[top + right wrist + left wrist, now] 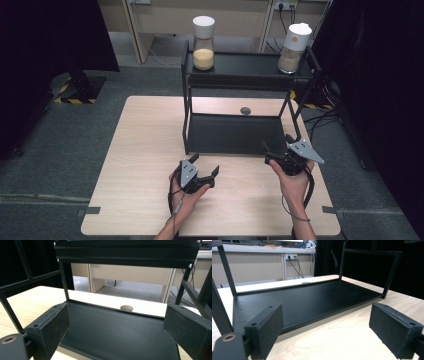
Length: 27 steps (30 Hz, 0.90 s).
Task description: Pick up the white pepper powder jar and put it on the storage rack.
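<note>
while both hands rest low over the near part of the wooden table (140, 165), the left gripper (206, 170) is held with its jaws spread wide and nothing between them, tilted toward the black rack (235, 134) just beyond its fingertips. the right gripper (276, 145) also has its jaws parted and empty, its tips right at the front right corner of the rack's lower shelf (117, 335). in the left gripper view that shelf (307, 300) lies ahead of the pads (269, 327), close but not touching. on the rack's top shelf, well beyond both sets of fingers, stand two white-capped jars: a jar of yellow grains (203, 42) and a jar of pale grains (295, 47). a small round brown object (126, 307) lies on the table behind the lower shelf; what it is cannot be made out. grey floor and dark curtains surround the table.
</note>
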Motion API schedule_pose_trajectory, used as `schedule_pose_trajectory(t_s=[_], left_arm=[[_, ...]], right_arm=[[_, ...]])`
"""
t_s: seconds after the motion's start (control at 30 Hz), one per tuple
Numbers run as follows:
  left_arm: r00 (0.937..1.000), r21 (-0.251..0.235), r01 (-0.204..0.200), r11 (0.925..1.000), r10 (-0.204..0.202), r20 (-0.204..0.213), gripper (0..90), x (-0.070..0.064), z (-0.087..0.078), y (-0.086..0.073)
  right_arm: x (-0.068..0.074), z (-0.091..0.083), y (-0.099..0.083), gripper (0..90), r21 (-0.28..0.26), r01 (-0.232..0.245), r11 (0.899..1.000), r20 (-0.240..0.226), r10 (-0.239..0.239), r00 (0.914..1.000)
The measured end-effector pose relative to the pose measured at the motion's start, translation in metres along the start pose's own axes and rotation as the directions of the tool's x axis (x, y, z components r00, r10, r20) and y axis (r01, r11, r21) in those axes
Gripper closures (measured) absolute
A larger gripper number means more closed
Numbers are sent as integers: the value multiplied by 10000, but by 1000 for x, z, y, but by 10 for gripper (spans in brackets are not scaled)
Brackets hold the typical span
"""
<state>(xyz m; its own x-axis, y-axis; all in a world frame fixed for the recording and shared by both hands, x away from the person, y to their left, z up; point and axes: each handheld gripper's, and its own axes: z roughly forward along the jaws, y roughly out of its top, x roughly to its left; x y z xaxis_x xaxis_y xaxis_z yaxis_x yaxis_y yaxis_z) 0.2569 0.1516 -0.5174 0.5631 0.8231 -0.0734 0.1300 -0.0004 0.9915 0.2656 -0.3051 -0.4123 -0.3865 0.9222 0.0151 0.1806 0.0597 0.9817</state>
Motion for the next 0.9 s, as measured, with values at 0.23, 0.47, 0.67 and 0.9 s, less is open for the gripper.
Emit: schedule_pose_trajectory(t_s=[0.23, 0.47, 0.67, 0.9], left_arm=[[10000, -39, 31, 10000, -31, 15, 117, 0, 0, -1], [10000, -40, 54, 10000, -54, 27, 116, 1, 0, -1], [10000, -40, 21, 10000, -21, 25, 117, 1, 0, -1], [10000, -50, 9, 10000, -9, 21, 116, 0, 0, -1]], right_arm=[[-1, -2, -13, 71, 42, -120, 9999, -40, 120, 9999], [-2, -3, -25, 71, 239, -204, 9995, -72, 205, 9998], [-2, -4, -38, 71, 482, -223, 9986, -49, 225, 9997], [-1, -6, -50, 70, 620, -262, 9977, -66, 267, 9996]])
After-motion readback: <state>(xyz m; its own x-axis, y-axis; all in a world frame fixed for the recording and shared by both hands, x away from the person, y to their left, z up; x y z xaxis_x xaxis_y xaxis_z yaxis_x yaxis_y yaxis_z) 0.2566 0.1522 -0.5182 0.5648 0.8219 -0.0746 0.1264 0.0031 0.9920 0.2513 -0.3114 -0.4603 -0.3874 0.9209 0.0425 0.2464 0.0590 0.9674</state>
